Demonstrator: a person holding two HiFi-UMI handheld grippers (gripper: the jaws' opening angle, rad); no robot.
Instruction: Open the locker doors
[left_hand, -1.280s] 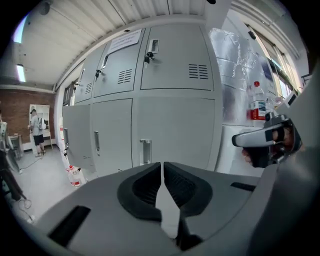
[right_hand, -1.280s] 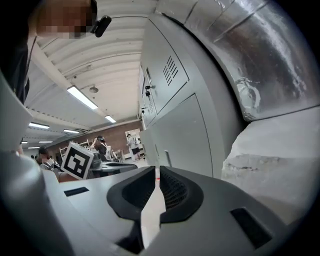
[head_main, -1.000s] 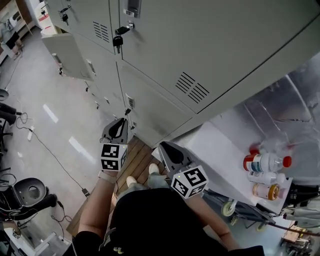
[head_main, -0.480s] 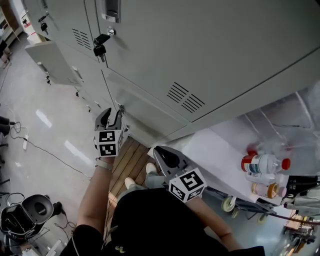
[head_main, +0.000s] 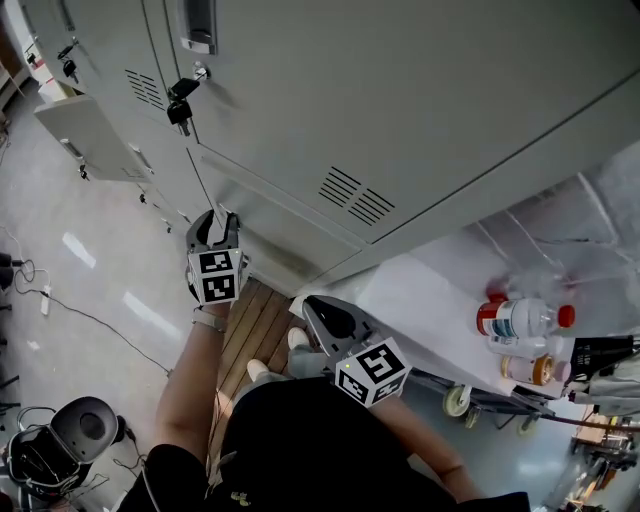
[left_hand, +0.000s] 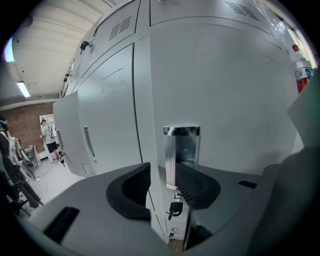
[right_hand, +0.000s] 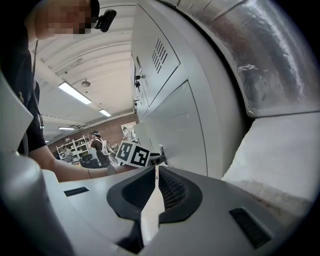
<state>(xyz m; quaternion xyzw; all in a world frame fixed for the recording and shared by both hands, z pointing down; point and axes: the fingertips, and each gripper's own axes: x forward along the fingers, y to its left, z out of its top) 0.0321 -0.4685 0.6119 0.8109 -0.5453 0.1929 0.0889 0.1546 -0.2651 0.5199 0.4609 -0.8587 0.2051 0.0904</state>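
Lockers (head_main: 420, 90), a grey bank, fill most of the head view. My read on progress: early, most of the work is left. One open door (head_main: 85, 135) swings out well off to the left of my left fingers; it also shows at the left edge of the left gripper view. Every other door I can see is closed.

Next is the shut door (left_hand: 235, 100) straight ahead of the left gripper (left_hand: 165, 175). It sits flush with its neighbours and is not started.

The left gripper is low on the bank, and its jaws have just been opening. They now stand wide, released, with the fingers (left_hand: 132, 190) pressing on nothing. The recessed handle (left_hand: 181, 150) lies just past the fingertips, lined up with the gap and a bit toward the right finger. A key (left_hand: 175, 209) with a black fob hangs in the lock below the handle, untouched.

The right gripper (right_hand: 156, 172) is clenched with its fingers (right_hand: 172, 192) together and nothing between them. It is held near the body, well apart from any handle.

I judge what's left as: get the fingers on this handle, pull the door, then repeat on the remaining shut doors.
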